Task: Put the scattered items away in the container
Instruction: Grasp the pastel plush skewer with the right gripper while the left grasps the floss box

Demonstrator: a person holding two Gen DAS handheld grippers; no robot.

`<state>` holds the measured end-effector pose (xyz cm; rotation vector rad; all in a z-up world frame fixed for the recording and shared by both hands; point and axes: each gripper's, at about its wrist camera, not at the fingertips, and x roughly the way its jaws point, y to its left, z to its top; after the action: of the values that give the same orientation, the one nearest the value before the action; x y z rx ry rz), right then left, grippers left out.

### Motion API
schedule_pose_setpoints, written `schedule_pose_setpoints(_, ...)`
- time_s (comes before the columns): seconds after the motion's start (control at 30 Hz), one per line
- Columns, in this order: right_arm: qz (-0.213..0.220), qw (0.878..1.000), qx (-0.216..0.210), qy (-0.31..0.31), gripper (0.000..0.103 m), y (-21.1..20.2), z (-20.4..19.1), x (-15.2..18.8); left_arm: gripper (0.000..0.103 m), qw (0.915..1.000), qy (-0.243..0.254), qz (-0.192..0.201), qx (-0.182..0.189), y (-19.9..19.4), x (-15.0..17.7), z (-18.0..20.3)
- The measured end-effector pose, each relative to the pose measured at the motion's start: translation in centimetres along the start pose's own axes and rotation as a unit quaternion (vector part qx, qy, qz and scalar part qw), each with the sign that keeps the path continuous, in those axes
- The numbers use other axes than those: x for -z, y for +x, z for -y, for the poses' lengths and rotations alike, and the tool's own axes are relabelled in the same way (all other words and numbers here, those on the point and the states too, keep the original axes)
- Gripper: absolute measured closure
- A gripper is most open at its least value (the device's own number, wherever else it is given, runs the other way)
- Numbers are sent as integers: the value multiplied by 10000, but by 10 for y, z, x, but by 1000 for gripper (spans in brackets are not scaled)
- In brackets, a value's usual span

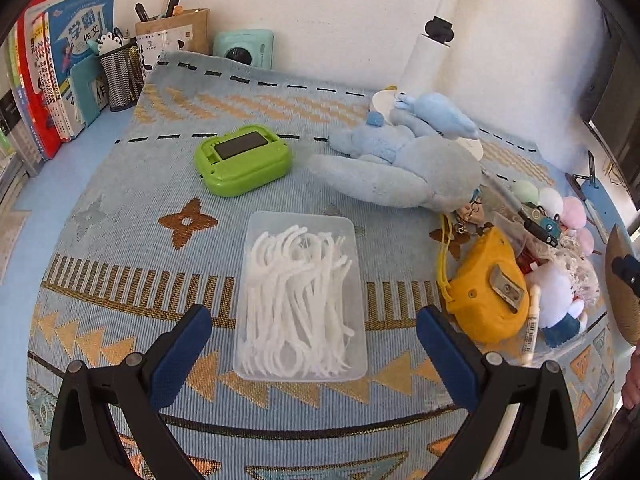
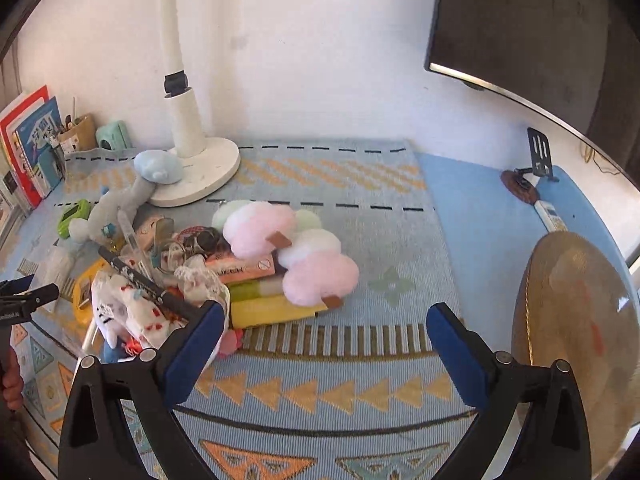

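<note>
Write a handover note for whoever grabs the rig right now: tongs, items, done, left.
Left tongs: open, empty, straddling the clear box of floss picks on the mat.
Right tongs: open, empty, over bare mat beside the pile.
Items: yellow tape measure, pink-and-white pom-poms, white marker, small dolls and bits are heaped in a shallow clear tray. Blue plush lies on the mat, against the lamp base. Green case sits alone on the mat.
Done: most small items look gathered.
Left: probably the floss box, green case and plush; nothing is gripped yet.
</note>
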<state>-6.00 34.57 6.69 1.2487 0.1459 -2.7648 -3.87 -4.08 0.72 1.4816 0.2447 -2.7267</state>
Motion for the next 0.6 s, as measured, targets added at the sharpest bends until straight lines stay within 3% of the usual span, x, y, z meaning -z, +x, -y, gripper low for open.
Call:
schedule_pose_setpoints(0.17,-65,9992,-291,-253,11,15,-9,-27,0,9995,-228,86,205,2,6,-7)
schedule_pose_setpoints(0.37,-307,9980,-217,-502,14,52,-31,-47,0,9998,80,32,-176,8,8,6)
schedule_pose_setpoints(0.47,-572,9966,-235,-546,32,81,-37,-46,0,9994,163,2,-307,9,8,9)
schedule_pose_setpoints(0.6,-597,9962,-215,-588,36,92,-41,-43,0,9989,214,-21,-422,10,8,12)
